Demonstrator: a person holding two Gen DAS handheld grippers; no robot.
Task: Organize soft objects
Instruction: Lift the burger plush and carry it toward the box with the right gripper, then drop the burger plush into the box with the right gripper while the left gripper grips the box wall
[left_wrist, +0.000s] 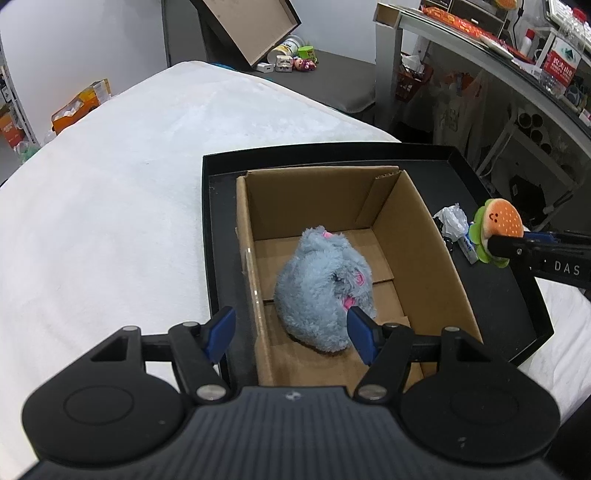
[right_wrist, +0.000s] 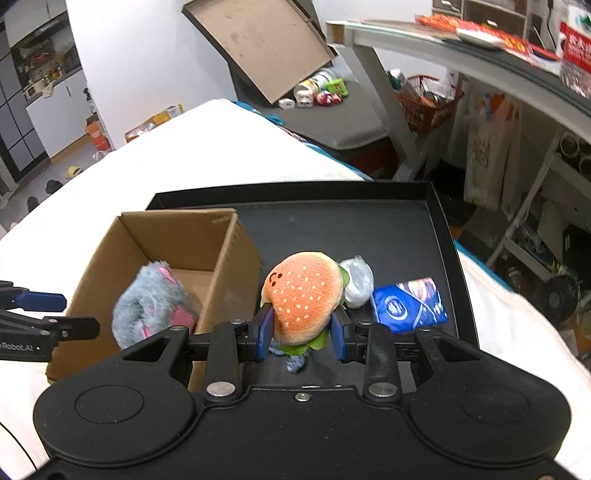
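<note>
The left gripper (left_wrist: 291, 338) hangs over the near end of the cardboard box (left_wrist: 417, 221) with its blue fingers spread apart, holding nothing. Inside the box, against its near-left wall, lies the grey-blue plush toy (left_wrist: 321, 286) with pink patches. The right gripper (right_wrist: 301, 338) is clamped on the plush hamburger (right_wrist: 303, 291), held in the air just right of the box. Beyond the box's right wall, a crumpled plastic wrapper (right_wrist: 356, 282) and a blue tissue pack (right_wrist: 408, 304) rest on the black tray (right_wrist: 369, 229) under the box.
</note>
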